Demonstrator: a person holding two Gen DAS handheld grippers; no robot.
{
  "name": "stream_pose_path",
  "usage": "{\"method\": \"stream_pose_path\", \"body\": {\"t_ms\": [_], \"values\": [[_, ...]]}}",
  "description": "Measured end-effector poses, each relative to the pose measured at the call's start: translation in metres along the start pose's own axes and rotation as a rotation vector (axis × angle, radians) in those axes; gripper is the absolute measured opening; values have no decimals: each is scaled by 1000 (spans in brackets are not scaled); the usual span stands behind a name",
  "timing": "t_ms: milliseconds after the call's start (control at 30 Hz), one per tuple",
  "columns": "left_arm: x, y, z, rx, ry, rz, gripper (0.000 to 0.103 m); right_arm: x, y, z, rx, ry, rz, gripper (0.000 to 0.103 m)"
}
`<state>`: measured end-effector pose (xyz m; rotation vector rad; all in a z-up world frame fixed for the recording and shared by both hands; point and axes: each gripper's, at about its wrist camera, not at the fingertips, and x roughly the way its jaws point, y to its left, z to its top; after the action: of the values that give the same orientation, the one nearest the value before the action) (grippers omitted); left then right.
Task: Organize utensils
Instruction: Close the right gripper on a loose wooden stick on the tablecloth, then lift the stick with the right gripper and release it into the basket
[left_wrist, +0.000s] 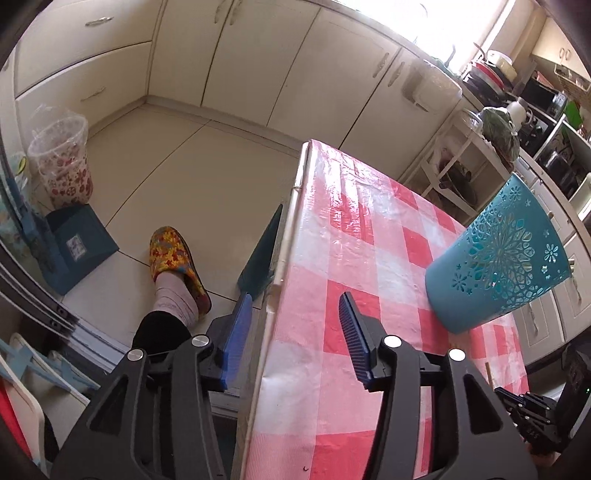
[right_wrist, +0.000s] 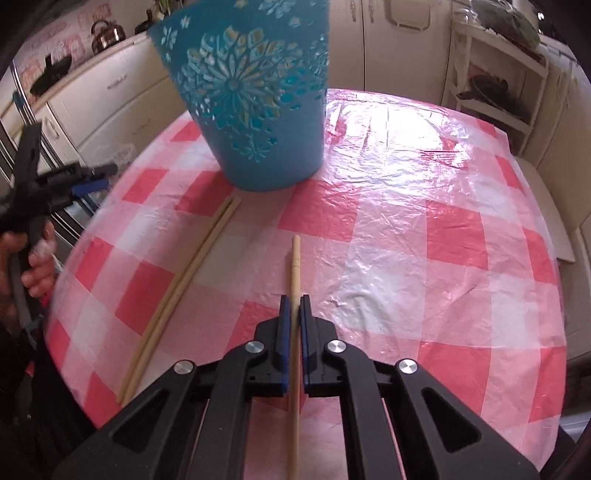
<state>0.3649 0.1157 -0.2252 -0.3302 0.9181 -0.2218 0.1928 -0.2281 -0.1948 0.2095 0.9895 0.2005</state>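
Note:
A turquoise perforated holder stands on the red-and-white checked table; it also shows at the right in the left wrist view as the holder. My right gripper is shut on a pale wooden chopstick that points toward the holder. A pair of chopsticks lies side by side on the cloth to the left. My left gripper is open and empty, straddling the table's left edge. It appears blurred at the left in the right wrist view as the left gripper, held by a hand.
Beyond the table's edge are the floor, a person's foot in a patterned slipper, a clear bin and a blue dustpan. Cream cabinets line the walls. A white shelf unit stands behind the table.

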Motion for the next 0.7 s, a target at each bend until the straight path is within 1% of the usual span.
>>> {"method": "stream_pose_path", "body": {"t_ms": [67,100,167,200,267,333,400,500,533,567,600,667,700], "values": [[-2,9,-4,-29,-1,-1,49,-27,-8,6,87,-70,151,6],[-3,13,-5,-41,2,-1,49,-45,-11,12,121,-119,228,6],[-3,21,-8,-63,8,-1,49,-75,-10,31,147,-213,309,6],[-3,24,-9,-72,9,-1,49,-92,-9,44,155,-273,353,6],[-2,27,-13,-89,5,-3,50,-114,-2,74,159,-386,388,6],[-1,29,-18,-103,3,-6,50,-125,12,106,149,-497,376,6],[0,28,-21,-99,0,10,51,-126,21,136,137,-576,363,6],[-3,25,-22,-85,-31,31,53,-112,32,171,130,-681,276,6],[-3,24,-23,-79,-34,39,53,-108,34,173,133,-708,234,6],[-4,22,-23,-71,-38,46,54,-99,37,179,136,-742,168,6],[-4,20,-23,-64,-43,55,54,-92,36,182,137,-762,134,6],[-4,19,-23,-57,-43,64,57,-73,30,183,158,-774,62,6],[-3,19,-23,-55,-40,63,57,-63,26,182,170,-763,51,6]]}}
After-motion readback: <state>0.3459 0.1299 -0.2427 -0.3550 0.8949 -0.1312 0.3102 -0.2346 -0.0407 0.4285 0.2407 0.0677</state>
